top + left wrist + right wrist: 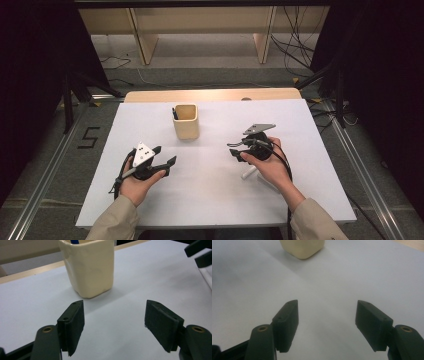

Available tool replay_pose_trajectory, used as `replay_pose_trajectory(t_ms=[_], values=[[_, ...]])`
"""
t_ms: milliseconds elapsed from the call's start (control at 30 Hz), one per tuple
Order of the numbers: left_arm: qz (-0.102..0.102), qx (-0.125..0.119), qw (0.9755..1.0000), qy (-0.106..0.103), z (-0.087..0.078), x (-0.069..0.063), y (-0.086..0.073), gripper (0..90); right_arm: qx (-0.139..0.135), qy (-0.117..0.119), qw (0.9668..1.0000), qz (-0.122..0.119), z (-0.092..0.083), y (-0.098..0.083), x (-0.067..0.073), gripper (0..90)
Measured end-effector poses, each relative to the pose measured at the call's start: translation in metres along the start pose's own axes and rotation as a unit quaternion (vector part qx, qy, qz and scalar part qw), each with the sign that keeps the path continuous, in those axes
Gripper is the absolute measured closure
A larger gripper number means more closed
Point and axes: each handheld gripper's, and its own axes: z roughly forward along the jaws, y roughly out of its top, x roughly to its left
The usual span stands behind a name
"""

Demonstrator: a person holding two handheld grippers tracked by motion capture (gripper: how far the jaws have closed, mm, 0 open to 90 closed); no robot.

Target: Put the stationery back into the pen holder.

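A cream square cup [186, 121] stands upright at the back middle of the white table top [215, 200], with a dark blue pen [175, 113] leaning in its left corner. My left gripper [166, 155] is held low at the front left, open, pointing toward the cup with nothing between its jaws. In the left gripper view the cup [88, 267] stands just beyond the open gripper [114, 312], the pen [75, 241] at its rim. My right gripper [234, 149], front right, is open and empty, pointing left. In the right gripper view, beyond that open gripper [327, 311], the cup's base [302, 248] shows.
A white object [248, 173] lies on the table under my right hand. The table's wooden back edge [210, 95] shows behind the white surface. Wooden shelving [200, 25] and cables [295, 50] lie on the floor beyond. Dark stands flank both sides.
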Motion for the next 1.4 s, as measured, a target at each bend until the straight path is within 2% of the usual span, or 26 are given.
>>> replay_pose_trajectory(t_ms=[67, 167, 367, 533, 633, 800, 1033, 1300, 1400], values=[[0.003, 0.003, 1.0000, -0.003, -0.004, -0.002, -0.003, 32.1, 0.001, -0.001, 1.0000, 0.003, -0.003, -0.001, -0.003, 37.1], [0.019, 0.010, 0.9997, -0.006, -0.009, -0.006, -0.008, 32.0, 0.006, -0.003, 1.0000, 0.005, -0.007, -0.004, -0.009, 39.0], [0.020, 0.015, 0.9996, -0.016, -0.016, -0.012, -0.015, 32.1, 0.020, -0.007, 0.9998, 0.003, -0.018, -0.012, -0.016, 40.4], [0.023, 0.017, 0.9995, -0.015, -0.018, -0.014, -0.018, 32.1, 0.036, -0.013, 0.9993, -0.003, -0.022, -0.019, -0.019, 40.6], [0.024, 0.018, 0.9994, -0.017, -0.019, -0.014, -0.019, 32.2, 0.041, -0.012, 0.9991, -0.003, -0.023, -0.020, -0.022, 43.0], [0.024, 0.016, 0.9994, -0.019, -0.018, -0.015, -0.019, 32.6, 0.054, -0.015, 0.9984, -0.001, -0.025, -0.021, -0.027, 52.9], [0.026, 0.017, 0.9992, -0.025, -0.016, -0.019, -0.020, 33.8, 0.060, -0.020, 0.9980, 0.001, -0.027, -0.023, -0.031, 56.0], [0.028, 0.016, 0.9985, -0.044, -0.010, -0.032, -0.017, 34.5, 0.053, -0.038, 0.9977, 0.018, -0.030, -0.026, -0.038, 52.2], [0.026, 0.014, 0.9981, -0.054, -0.006, -0.039, -0.015, 34.4, 0.048, -0.049, 0.9972, 0.031, -0.030, -0.027, -0.042, 46.3]])
